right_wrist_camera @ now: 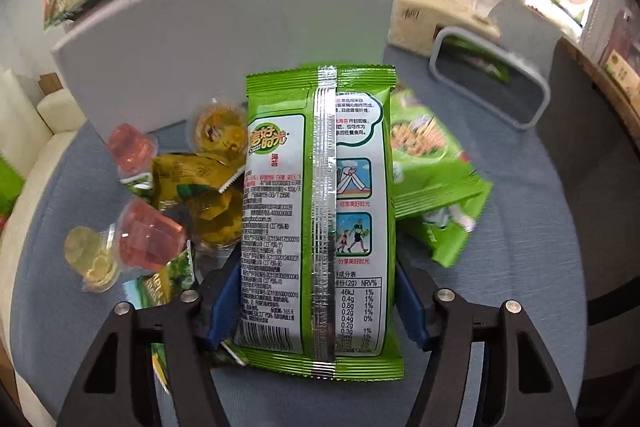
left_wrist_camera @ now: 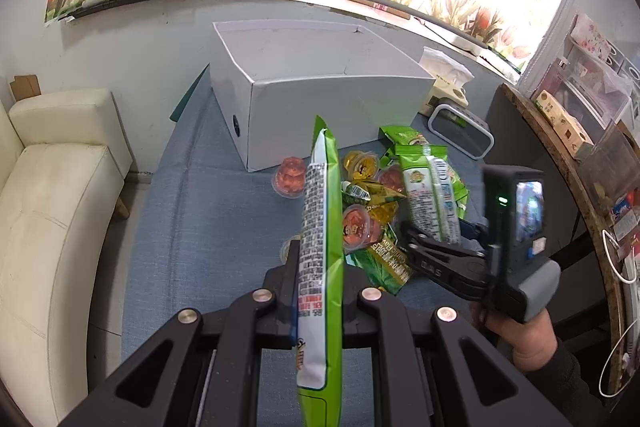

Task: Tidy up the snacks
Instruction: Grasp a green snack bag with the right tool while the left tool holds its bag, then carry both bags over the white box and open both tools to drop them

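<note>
My left gripper [left_wrist_camera: 320, 279] is shut on a green snack packet [left_wrist_camera: 322, 227], held edge-on and upright above the blue cloth [left_wrist_camera: 200, 227]. To its right my right gripper [left_wrist_camera: 440, 235] [right_wrist_camera: 316, 291] has its blue pads [right_wrist_camera: 224, 303] pressed on both sides of a green seaweed packet [right_wrist_camera: 316, 207] [left_wrist_camera: 430, 195], printed back facing the camera. Under and beside it lies a pile of snacks: red jelly cups [right_wrist_camera: 148, 239] [left_wrist_camera: 289, 179], yellow jelly cups [right_wrist_camera: 218, 125] [left_wrist_camera: 360, 165], olive sachets [right_wrist_camera: 188, 171] and more green packets [right_wrist_camera: 432, 163].
An open white box [left_wrist_camera: 320, 95] [right_wrist_camera: 224, 39] stands behind the pile. A clear grey-rimmed container [left_wrist_camera: 460, 131] [right_wrist_camera: 488, 79] and a tissue box [left_wrist_camera: 444, 79] sit at the back right. A cream sofa [left_wrist_camera: 52, 207] is on the left, and a cluttered wooden-edged shelf [left_wrist_camera: 560, 147] on the right.
</note>
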{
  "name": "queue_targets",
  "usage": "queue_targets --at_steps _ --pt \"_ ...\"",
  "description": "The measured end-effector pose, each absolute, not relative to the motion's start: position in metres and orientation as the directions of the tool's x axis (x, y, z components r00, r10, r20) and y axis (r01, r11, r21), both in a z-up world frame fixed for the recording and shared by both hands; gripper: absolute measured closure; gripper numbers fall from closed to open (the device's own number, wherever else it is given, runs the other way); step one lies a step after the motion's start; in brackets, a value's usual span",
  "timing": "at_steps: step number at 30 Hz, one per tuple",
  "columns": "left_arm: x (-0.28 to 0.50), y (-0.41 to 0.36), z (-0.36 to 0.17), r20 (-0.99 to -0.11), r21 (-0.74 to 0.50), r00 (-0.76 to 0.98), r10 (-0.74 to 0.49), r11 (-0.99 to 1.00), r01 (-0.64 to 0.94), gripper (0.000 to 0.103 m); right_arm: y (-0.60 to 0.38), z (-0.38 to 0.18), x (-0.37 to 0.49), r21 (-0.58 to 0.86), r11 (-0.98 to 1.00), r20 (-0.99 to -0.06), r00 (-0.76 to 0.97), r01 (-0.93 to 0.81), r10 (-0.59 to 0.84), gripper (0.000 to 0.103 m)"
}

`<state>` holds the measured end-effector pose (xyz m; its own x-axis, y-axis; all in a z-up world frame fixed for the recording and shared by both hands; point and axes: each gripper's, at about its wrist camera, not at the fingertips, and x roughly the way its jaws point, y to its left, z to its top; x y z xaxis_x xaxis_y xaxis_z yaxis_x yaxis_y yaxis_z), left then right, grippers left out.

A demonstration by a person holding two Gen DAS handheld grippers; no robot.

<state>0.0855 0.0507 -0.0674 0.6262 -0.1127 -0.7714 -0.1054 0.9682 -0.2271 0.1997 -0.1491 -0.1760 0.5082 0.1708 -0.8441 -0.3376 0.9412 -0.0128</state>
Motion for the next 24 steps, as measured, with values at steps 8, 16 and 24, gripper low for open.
queue_targets --at_steps 8,16,24 --pt "0.102 0.052 -0.048 -0.736 -0.252 0.663 -0.135 0.964 -0.084 0.089 -0.170 -0.122 0.180 0.029 0.926 -0.798 0.549 -0.375 0.248 0.032" --pt "0.175 0.063 0.010 -0.649 -0.291 0.747 -0.146 0.955 -0.066 0.089 -0.139 -0.051 0.231 0.047 0.885 -0.737 0.582 -0.463 0.343 0.032" --pt "0.279 0.098 0.024 -0.654 -0.281 0.749 -0.104 0.953 -0.113 0.089 -0.077 -0.027 0.337 0.061 0.828 -0.754 0.518 -0.557 0.404 0.032"
